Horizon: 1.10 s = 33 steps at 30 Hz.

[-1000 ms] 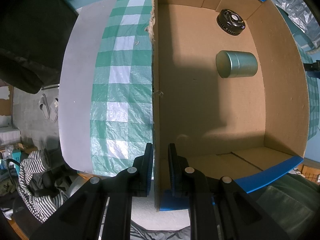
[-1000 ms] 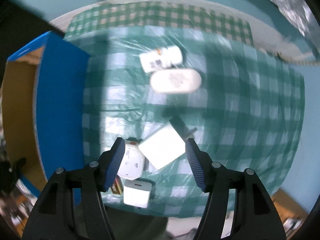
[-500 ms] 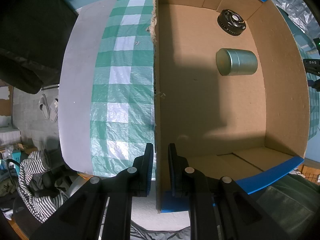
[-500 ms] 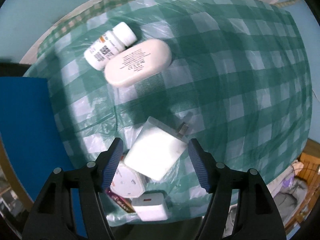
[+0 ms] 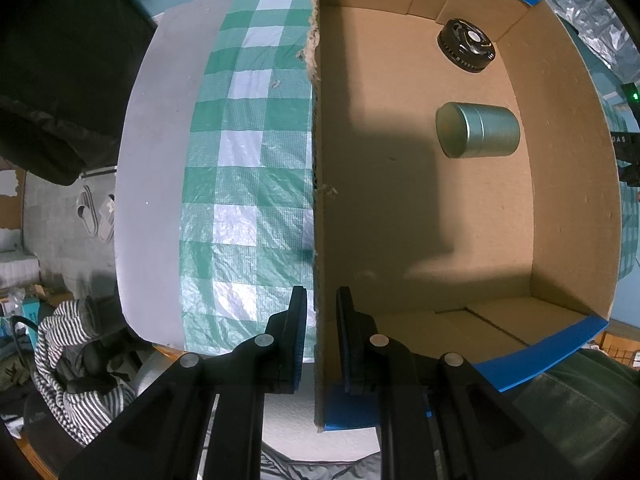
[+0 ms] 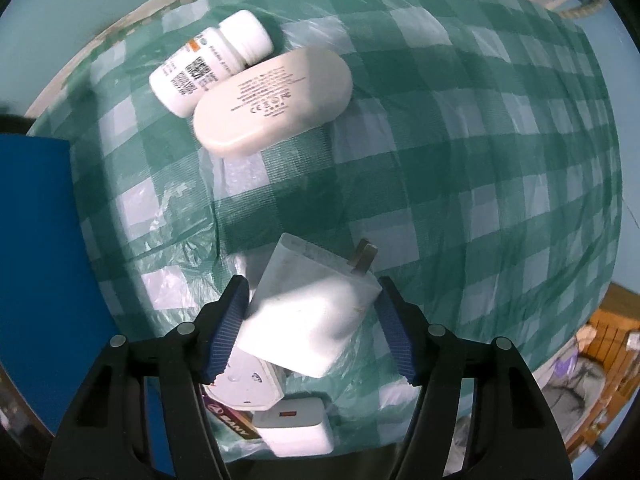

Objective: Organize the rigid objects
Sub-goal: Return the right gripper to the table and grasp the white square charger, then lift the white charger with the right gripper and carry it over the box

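White charger block (image 6: 310,316) lies low in the right wrist view between the spread pads of the right gripper (image 6: 310,330), its jaws just closing a little, neither pad clearly pressing it. 2 smaller adapters (image 6: 256,384) lie below it; a pill bottle (image 6: 212,62) and white oval case (image 6: 272,102) sit upper left on the checked cloth (image 6: 480,160). The left gripper (image 5: 322,340) pinches the cardboard box wall (image 5: 320,200); a tin (image 5: 478,130) and black cap (image 5: 466,46) lie inside.

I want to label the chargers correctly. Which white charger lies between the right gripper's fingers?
The large square charger with metal prongs at its far corner. The rounded plug and small charger lie nearer the camera, outside the open right gripper.
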Motion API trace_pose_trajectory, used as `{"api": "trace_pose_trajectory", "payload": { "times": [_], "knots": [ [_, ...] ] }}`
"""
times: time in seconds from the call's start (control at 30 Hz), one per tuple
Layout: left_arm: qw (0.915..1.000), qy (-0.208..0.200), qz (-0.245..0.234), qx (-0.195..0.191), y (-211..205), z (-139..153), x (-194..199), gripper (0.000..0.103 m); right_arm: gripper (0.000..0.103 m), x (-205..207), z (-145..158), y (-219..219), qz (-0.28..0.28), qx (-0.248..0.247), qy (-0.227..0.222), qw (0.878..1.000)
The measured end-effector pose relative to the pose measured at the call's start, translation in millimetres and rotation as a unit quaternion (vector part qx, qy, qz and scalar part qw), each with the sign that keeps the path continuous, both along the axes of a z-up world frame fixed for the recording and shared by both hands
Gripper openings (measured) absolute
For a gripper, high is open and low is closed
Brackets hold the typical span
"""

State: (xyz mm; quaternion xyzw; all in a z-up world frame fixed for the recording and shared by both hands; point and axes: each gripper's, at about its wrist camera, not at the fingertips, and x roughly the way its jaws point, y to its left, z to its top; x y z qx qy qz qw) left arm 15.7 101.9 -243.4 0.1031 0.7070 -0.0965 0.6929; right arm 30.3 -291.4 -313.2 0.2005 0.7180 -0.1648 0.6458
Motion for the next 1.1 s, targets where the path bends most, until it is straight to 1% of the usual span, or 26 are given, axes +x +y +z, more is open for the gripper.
{"api": "trace_pose_trajectory", "payload": {
  "times": [0.1,0.17,0.23,0.3,0.33,0.47,0.6,0.7,0.93,1.1],
  "knots": [
    [1.0000,0.001,0.000,0.000,0,0,1,0.014,0.060,1,3,7,0.043,-0.012,-0.011,0.999],
    [1.0000,0.001,-0.001,0.000,0,0,1,0.015,0.055,5,5,11,0.071,-0.017,-0.025,0.997],
    [1.0000,0.002,-0.001,0.000,0,0,2,0.015,0.052,10,8,16,0.101,-0.013,-0.052,0.993],
    [1.0000,0.003,-0.001,0.001,0,0,2,0.015,0.052,12,8,21,0.136,-0.017,-0.058,0.989],
    [1.0000,0.003,-0.001,0.001,0,0,2,0.014,0.052,12,8,23,0.143,-0.018,-0.060,0.988],
    [1.0000,0.003,0.001,0.001,0,-1,2,0.015,0.052,7,7,28,0.140,-0.019,-0.051,0.989],
    [1.0000,0.005,-0.001,0.002,1,-2,3,0.015,0.052,1,1,33,0.149,-0.025,-0.046,0.987],
    [1.0000,0.005,-0.003,0.003,0,-2,2,0.015,0.052,-5,-4,29,0.146,-0.021,-0.039,0.988],
    [1.0000,0.005,-0.007,0.003,0,-1,2,0.014,0.051,-2,-2,33,0.156,-0.019,-0.050,0.986],
    [0.9999,0.004,-0.013,0.006,-3,0,0,0.014,0.051,-6,12,30,0.159,-0.011,-0.066,0.985]
  ]
}}
